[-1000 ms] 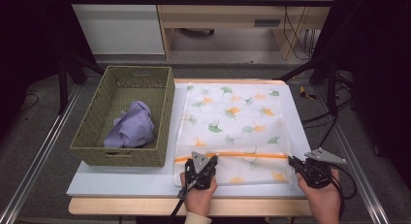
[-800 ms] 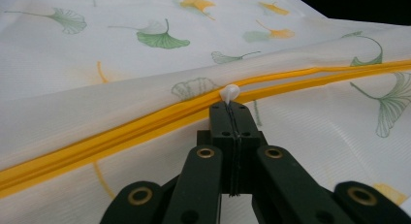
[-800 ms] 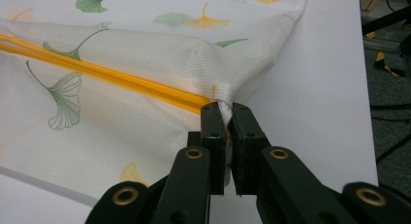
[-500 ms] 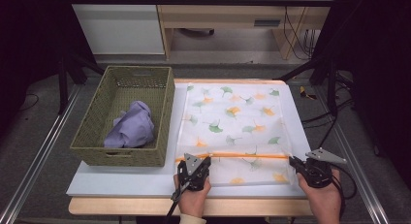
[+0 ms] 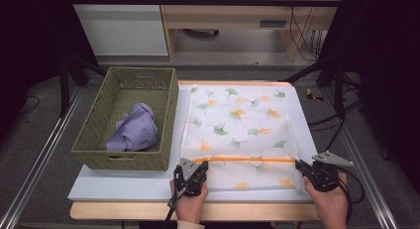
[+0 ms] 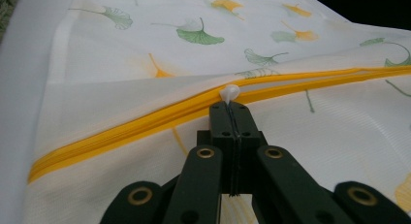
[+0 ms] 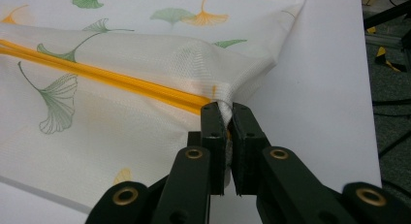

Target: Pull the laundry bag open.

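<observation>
Two grippers work one mesh laundry bag [image 5: 240, 135], which lies flat on the white table [image 5: 124, 184] just right of the woven basket [image 5: 126, 120]; a lilac cloth [image 5: 136, 130] sits in that basket. White mesh, green and orange ginkgo leaves, looks empty and flat. Its yellow zipper [image 5: 247, 159] runs left-right across the near part of the bag, and that axis is what your next move turns on. Your right gripper [image 7: 225, 112] is clamped on the bag's mesh corner at the zipper's right end, anchoring it. Your left gripper [image 6: 231, 105] is closed on the small white zipper pull [image 6: 229, 92], near the zipper's left end. Teeth left of the pull look parted; right of it I cannot tell whether they are joined. From the pull, nearly the whole zipper length lies to the right, toward your right gripper, so any travel goes along that line, probably rightward. Keep the corner taut.
</observation>
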Motion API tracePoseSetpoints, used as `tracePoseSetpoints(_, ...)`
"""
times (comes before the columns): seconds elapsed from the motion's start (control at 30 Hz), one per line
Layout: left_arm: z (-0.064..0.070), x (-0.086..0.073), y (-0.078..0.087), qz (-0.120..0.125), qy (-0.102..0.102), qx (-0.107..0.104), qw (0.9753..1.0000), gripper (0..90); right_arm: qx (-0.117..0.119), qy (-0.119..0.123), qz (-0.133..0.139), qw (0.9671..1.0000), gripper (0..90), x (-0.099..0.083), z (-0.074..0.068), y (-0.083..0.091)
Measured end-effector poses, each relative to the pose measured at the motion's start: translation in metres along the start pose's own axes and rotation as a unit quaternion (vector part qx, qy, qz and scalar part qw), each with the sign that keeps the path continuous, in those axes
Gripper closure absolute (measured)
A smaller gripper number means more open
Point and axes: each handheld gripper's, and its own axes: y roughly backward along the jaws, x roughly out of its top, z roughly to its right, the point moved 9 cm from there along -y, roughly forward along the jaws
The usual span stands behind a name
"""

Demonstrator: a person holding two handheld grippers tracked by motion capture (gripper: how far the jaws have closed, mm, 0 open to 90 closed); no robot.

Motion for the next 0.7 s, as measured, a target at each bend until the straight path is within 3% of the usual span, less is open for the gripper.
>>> tracePoseSetpoints(0.4,-0.019,-0.005,0.011,-0.006,-0.003,0.013,0.9999,90.0,0.0,-0.005,-0.005,1.0,85.7,-0.003,0.001,-0.002)
tracePoseSetpoints(0.7,-0.038,-0.012,0.018,-0.01,0.009,0.026,0.9996,90.0,-0.002,-0.005,-0.012,0.9999,85.7,-0.005,0.001,-0.003)
